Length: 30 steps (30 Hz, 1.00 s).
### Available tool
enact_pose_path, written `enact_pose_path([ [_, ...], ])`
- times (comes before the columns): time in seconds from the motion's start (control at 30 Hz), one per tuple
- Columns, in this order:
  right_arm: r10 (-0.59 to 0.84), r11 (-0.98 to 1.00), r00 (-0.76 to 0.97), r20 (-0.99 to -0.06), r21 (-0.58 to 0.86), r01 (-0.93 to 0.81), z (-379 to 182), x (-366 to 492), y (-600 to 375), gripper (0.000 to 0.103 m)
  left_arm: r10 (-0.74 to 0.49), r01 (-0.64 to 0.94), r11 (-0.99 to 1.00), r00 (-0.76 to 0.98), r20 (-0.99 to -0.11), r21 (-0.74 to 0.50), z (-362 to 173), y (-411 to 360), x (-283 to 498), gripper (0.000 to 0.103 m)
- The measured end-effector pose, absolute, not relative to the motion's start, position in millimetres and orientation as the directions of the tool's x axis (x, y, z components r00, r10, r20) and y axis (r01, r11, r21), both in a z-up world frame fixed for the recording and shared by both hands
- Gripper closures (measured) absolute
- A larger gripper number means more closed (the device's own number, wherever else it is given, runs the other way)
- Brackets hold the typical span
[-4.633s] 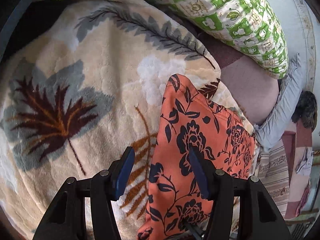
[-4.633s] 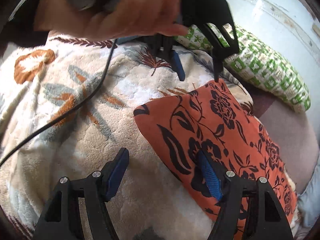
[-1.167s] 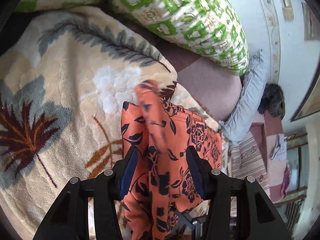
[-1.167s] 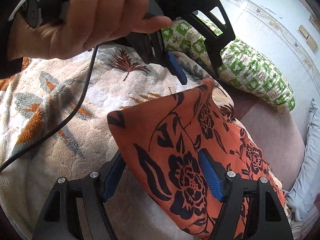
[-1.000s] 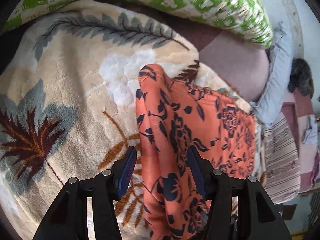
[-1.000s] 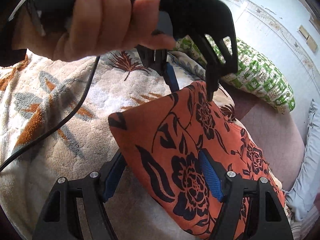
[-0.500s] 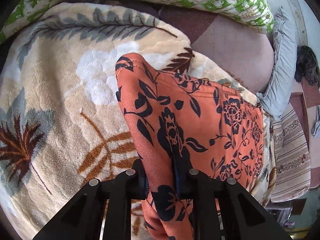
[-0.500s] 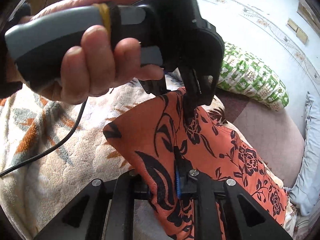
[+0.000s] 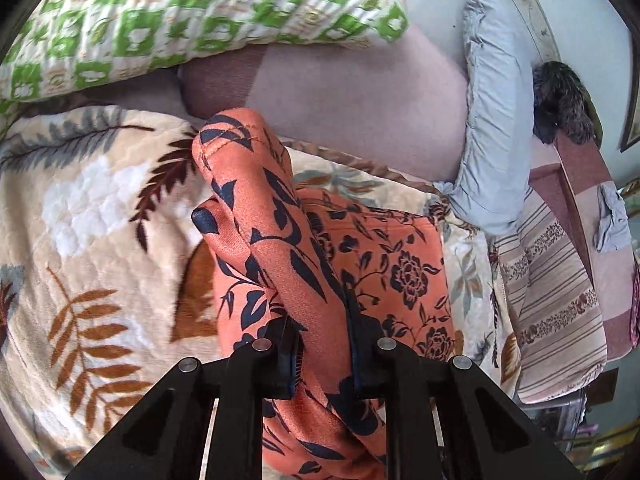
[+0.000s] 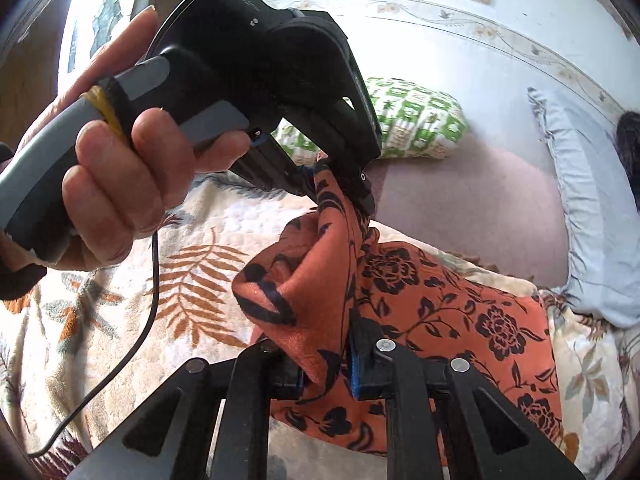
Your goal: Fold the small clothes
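An orange garment (image 9: pixel 384 264) with a dark flower print lies on a cream blanket with leaf patterns (image 9: pixel 88 240). My left gripper (image 9: pixel 324 344) is shut on one edge of it, and the pinched cloth rises in a fold above the blanket. In the right wrist view my right gripper (image 10: pixel 326 364) is shut on another part of the same orange garment (image 10: pixel 460 320). The left gripper (image 10: pixel 340 180), held in a person's hand (image 10: pixel 116 184), pinches the raised corner just beyond. The cloth hangs taut between both grips.
A green and white patterned pillow (image 9: pixel 192 24) lies at the far side of the bed. A pale blue pillow (image 9: pixel 492 120) leans on the wall at right, with a striped cloth (image 9: pixel 556 300) below it. A black cable (image 10: pixel 132 344) trails over the blanket.
Both grippers went from open around the garment's edge to shut on it. They have since lifted that edge off the blanket and carried it toward the pillows.
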State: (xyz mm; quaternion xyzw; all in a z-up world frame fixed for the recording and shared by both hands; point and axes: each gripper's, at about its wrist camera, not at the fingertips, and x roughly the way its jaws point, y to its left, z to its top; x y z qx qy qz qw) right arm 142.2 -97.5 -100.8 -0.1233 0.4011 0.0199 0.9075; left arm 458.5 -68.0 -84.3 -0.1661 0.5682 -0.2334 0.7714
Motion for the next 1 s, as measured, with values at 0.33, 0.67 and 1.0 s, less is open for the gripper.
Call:
enact_pose_path([
  [0.33, -0.088, 0.996, 0.638, -0.765, -0.06, 0.066, -89.0, 118.5, -207.6, 0.089, -0.524, 0.219, 0.845, 0.159, -0.837, -0.487, -116.4, -204.2, 467.7, 0.087],
  [0.67, -0.037, 0.958, 0.578, -0.815, 0.136, 0.254, -119.8, 82.1, -304.7, 0.089, -0.413, 0.242, 0.891, 0.077, -0.908, -0.384, -182.2, -321.2, 482.8, 0.085],
  [1.0, 0.134, 0.813, 0.573, -0.809, 0.42, 0.403, -154.2, 60.5, -361.1, 0.083, -0.366, 0.252, 0.908, 0.085, -0.927, -0.336, -202.6, -367.8, 481.3, 0.085],
])
